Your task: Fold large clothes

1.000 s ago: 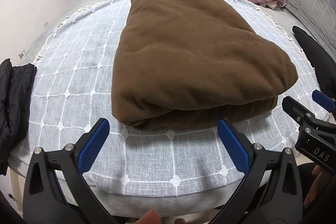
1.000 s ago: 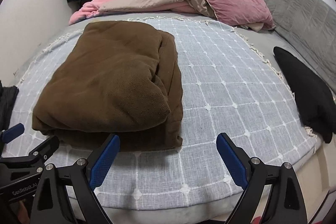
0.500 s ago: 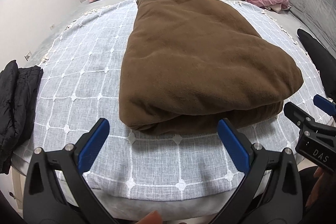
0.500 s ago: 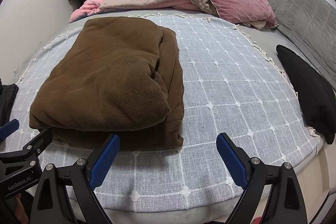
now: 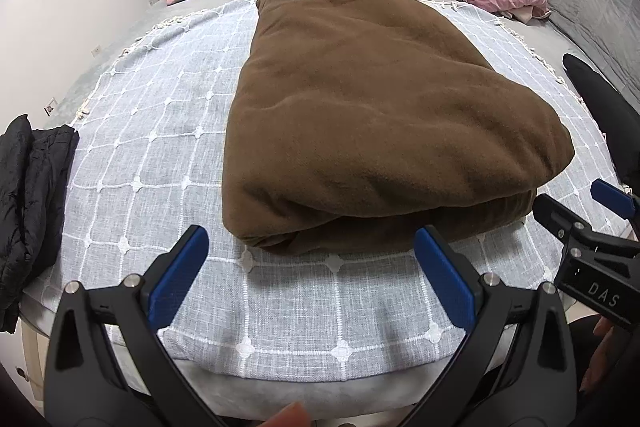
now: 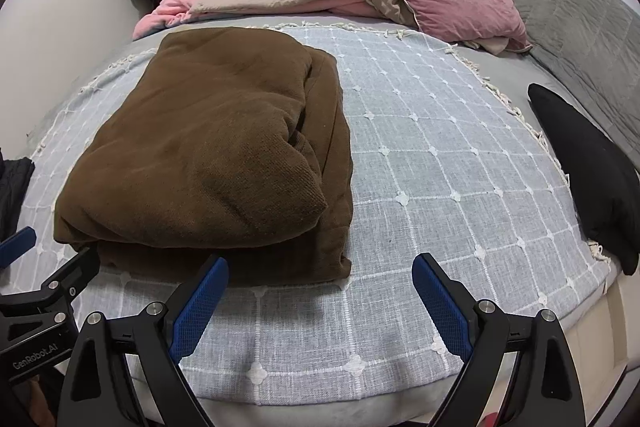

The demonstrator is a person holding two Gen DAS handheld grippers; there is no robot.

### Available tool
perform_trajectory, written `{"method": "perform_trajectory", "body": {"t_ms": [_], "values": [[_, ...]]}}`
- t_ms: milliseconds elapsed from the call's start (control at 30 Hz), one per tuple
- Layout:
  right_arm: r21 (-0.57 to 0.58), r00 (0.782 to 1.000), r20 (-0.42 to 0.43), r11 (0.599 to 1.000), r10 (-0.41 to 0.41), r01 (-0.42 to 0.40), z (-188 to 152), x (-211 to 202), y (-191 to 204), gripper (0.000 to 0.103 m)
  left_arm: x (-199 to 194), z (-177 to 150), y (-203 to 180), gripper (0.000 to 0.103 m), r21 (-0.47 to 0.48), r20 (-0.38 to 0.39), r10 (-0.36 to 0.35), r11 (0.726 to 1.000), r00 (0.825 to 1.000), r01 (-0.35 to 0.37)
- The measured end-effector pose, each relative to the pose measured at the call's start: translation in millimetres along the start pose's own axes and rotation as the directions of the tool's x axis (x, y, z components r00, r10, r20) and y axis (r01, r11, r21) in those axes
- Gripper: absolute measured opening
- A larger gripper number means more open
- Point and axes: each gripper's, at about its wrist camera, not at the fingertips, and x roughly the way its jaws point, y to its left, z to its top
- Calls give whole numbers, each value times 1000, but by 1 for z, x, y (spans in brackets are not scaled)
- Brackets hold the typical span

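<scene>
Both grippers hover at bed's near edge, jaws spread wide, holding nothing: left gripper point(image 5: 311, 275), right gripper point(image 6: 320, 297). Brown garment point(image 5: 372, 115), folded into a thick bundle, lies on the grey checked bedspread point(image 6: 440, 155), just ahead of both grippers, untouched. Black cloth point(image 6: 588, 163) on right side, pink pillow point(image 6: 456, 3) at back.

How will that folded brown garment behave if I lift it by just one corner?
The brown garment looks thick, soft and fleecy, so it will probably sag and flop, not hold its shape. It lies in loose stacked layers, so a one-corner lift would likely unfold it. Its bulk suggests some weight for open grippers; lifting with both seems safer.
</scene>
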Motion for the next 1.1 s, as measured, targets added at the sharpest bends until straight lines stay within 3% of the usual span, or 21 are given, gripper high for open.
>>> {"method": "perform_trajectory", "body": {"t_ms": [1100], "values": [[2, 1000, 0, 1000, 6, -6, 0, -2, 2, 94, 0, -1, -2, 102, 4, -4, -4, 1000, 1000, 4]]}}
